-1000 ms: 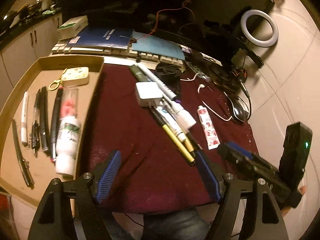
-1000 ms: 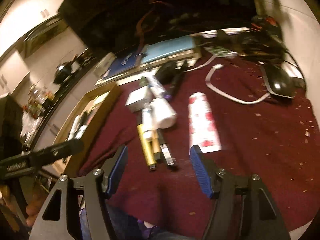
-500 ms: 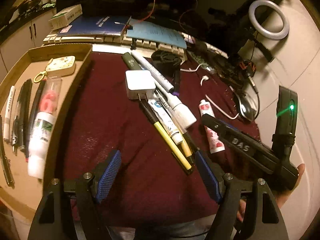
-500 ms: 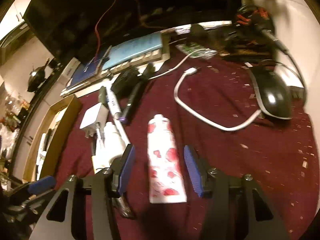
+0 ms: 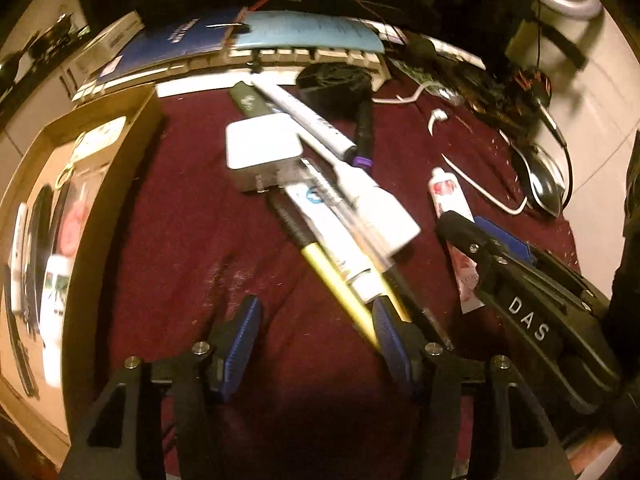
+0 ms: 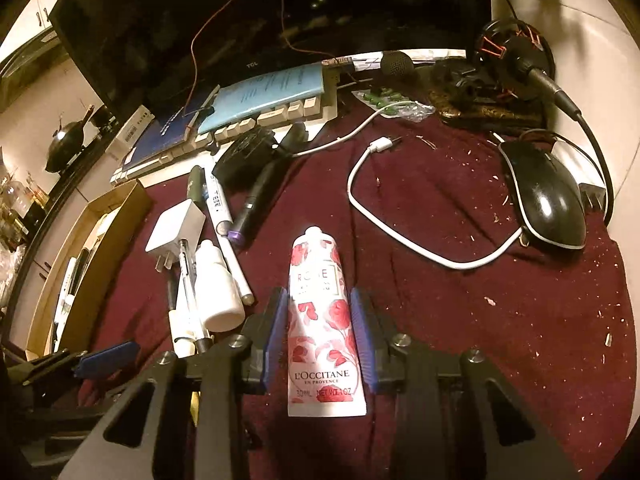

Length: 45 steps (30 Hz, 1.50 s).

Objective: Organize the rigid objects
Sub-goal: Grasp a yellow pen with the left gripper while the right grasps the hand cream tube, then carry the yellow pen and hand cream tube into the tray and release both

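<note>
A white hand cream tube [image 6: 320, 292] with red roses lies on the maroon cloth [image 6: 460, 320]. My right gripper [image 6: 320, 320] straddles its lower half. Its jaws are closing, and both blue pads lie against the tube's sides. The left wrist view shows the same tube [image 5: 446, 194] under that gripper [image 5: 476, 232]. My left gripper [image 5: 316, 336] hangs low over the cloth at the near end of a pile of pens. Its jaws are closing, and the tip of a yellow pen [image 5: 332, 276] lies just inside the right pad, untouched. A white charger [image 5: 260, 148] and a white bottle [image 5: 384, 212] lie in that pile.
A cardboard tray [image 5: 120, 152] with pens and a small bottle stands at the left. A keyboard [image 5: 304, 56] under blue booklets lines the back. A black mouse [image 6: 548, 200] and a white cable [image 6: 360, 200] lie at the right.
Both grippers have come down toward the cloth. The right one moved over the tube and closed onto its sides. The left one shifted toward the pen pile and its jaws narrowed.
</note>
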Tool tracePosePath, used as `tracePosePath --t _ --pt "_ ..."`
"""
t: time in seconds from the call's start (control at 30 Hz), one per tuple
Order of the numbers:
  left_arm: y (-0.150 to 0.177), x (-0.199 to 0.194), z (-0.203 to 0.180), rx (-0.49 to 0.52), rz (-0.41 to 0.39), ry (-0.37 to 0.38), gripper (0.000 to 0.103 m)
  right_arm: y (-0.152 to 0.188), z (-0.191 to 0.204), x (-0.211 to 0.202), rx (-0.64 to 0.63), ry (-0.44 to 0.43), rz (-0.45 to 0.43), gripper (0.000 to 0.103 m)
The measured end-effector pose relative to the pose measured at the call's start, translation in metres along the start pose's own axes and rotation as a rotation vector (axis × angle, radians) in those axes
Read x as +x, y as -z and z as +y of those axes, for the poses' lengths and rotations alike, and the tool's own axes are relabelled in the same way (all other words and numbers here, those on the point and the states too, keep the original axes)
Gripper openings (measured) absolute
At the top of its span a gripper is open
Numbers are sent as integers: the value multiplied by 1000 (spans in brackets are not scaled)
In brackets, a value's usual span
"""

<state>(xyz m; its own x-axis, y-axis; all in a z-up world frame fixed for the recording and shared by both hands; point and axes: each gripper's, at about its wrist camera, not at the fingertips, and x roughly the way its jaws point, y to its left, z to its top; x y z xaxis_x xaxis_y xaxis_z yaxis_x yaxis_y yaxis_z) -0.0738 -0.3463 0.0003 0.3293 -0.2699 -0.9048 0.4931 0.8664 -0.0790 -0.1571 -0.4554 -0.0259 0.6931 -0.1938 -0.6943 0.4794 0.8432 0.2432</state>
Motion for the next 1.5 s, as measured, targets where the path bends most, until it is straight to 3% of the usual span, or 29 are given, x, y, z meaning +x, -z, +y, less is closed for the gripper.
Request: tracePosePath --t 0.1,0.17,0.23,0.3,0.57,0.63,0.7,0.9,1.13,1.3,1.37,1.5 --pt "0 3 -10 52 -9 -48 60 0 0 0 2 -3 0 32" --pt "3 1 -8 75 -17 -51 54 0 -1 -1 4 -7 -1 32" --pt "5 -2 -3 96 -10 -44 39 0 -2 -1 10 -15 -1 32" --pt "7 -6 6 126 8 -46 31 1 -2 -1 11 -21 0 32" --pt "3 -5 13 116 -9 -53 31 2 5 -1 -23 0 1 33" --pt "5 -6 17 113 -23 -32 15 2 9 0 -53 21 4 32" --pt "13 -10 20 130 -33 -22 11 3 11 0 -63 36 2 31" --pt "34 -27 45 69 -50 109 7 3 7 -2 -45 11 4 30" --pt "41 -41 54 42 -77 170 7 4 17 0 -119 39 5 29" --pt "36 -43 67 -25 -101 254 7 6 17 -2 -108 37 -2 28" --pt "30 -40 70 -45 -102 282 7 6 19 -5 -109 44 -26 20" --pt "26 -44 75 -71 -121 321 7 8 20 -9 -106 36 -46 17"
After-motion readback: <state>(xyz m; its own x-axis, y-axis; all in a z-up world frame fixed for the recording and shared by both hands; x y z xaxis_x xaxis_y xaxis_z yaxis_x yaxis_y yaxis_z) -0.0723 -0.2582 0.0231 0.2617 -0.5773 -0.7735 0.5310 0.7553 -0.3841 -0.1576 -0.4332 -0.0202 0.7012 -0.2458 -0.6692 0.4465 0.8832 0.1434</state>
